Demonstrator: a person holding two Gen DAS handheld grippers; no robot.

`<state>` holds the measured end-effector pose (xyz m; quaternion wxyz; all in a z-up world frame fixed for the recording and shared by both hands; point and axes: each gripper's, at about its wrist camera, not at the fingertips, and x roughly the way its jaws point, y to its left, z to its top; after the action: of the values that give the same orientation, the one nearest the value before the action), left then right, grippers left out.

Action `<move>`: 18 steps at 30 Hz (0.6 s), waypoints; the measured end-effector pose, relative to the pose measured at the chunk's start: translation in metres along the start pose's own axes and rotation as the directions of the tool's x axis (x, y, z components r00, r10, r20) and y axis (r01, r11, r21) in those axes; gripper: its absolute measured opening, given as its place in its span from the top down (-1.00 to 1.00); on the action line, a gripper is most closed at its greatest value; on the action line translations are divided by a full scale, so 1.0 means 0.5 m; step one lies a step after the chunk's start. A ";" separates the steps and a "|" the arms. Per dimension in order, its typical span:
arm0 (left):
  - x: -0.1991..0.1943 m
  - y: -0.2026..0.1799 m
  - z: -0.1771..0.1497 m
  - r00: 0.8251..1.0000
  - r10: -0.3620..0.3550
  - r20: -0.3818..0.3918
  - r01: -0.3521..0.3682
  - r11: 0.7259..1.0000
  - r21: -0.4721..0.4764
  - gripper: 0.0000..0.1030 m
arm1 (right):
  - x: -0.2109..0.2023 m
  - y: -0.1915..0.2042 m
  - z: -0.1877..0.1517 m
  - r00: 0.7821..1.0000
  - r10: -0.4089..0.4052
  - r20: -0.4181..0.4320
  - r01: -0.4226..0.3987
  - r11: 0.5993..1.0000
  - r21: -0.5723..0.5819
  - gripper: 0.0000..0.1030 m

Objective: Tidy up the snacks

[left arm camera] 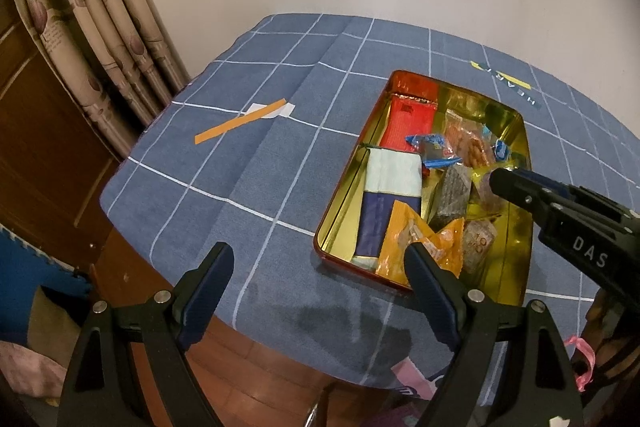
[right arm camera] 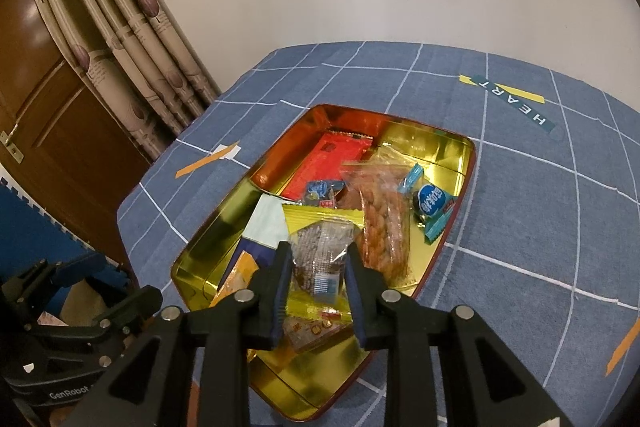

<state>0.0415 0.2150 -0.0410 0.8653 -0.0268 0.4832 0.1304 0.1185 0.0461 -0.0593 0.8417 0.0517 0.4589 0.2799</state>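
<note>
The gold-lined rectangular metal tin [right arm camera: 192, 255] on the blue checked tablecloth [left arm camera: 240, 163] already held every visible snack, so little remained to sort. The right gripper [right arm camera: 318, 267] bracketed the clear-and-yellow wrapped dark snack bar [right arm camera: 320, 259] inside the tin; whether its pads pressed the wrapper could not be determined. The left gripper [left arm camera: 320, 263] hung spread and empty near the tin's corner.

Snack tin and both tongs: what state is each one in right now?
Snack tin, open, no lid on, packets inside.
Left tongs, wide open, empty, at the tin's near edge.
Right tongs, slightly parted over the tin, clear packet between them.
Clear packet, lying in the tin, not clearly pinched.
</note>
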 end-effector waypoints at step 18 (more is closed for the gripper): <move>-0.079 -0.011 -0.004 0.988 -0.084 0.126 0.082 0.996 0.018 -0.65 | -0.188 0.055 -0.044 0.955 -0.121 0.272 0.166 0.975 -0.146 0.32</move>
<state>0.0214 0.2014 -0.0090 0.8992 -0.0329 0.4265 0.0925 0.0494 0.0169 0.0074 0.9142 -0.0164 0.3215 0.2462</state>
